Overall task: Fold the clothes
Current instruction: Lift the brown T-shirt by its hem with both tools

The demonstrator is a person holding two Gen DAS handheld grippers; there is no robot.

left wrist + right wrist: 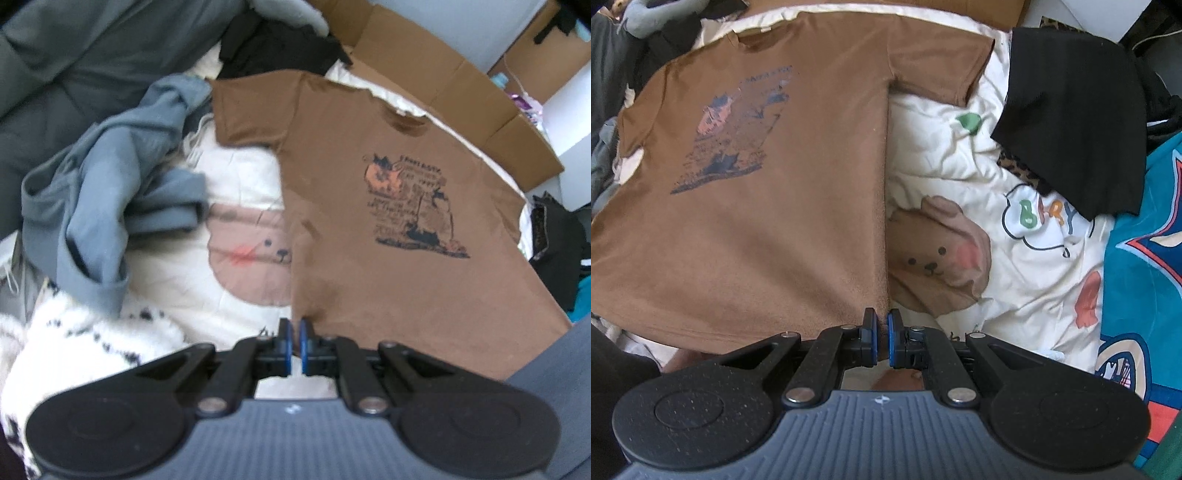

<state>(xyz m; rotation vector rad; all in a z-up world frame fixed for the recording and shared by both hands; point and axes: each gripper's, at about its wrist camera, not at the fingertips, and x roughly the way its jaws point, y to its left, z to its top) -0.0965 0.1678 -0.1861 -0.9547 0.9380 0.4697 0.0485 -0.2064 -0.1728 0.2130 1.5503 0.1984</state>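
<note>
A brown T-shirt with a dark blue and orange print lies spread face up on a cream bedspread with bear drawings. My left gripper is shut on the shirt's bottom-left hem corner. In the right wrist view the same brown T-shirt fills the left half, and my right gripper is shut on its bottom-right hem corner. Both sleeves lie flat, and the collar points away from me.
A crumpled blue-grey garment lies left of the shirt, with dark clothes and a cardboard box behind. A black garment and a teal printed cloth lie to the right. A fluffy white blanket is near left.
</note>
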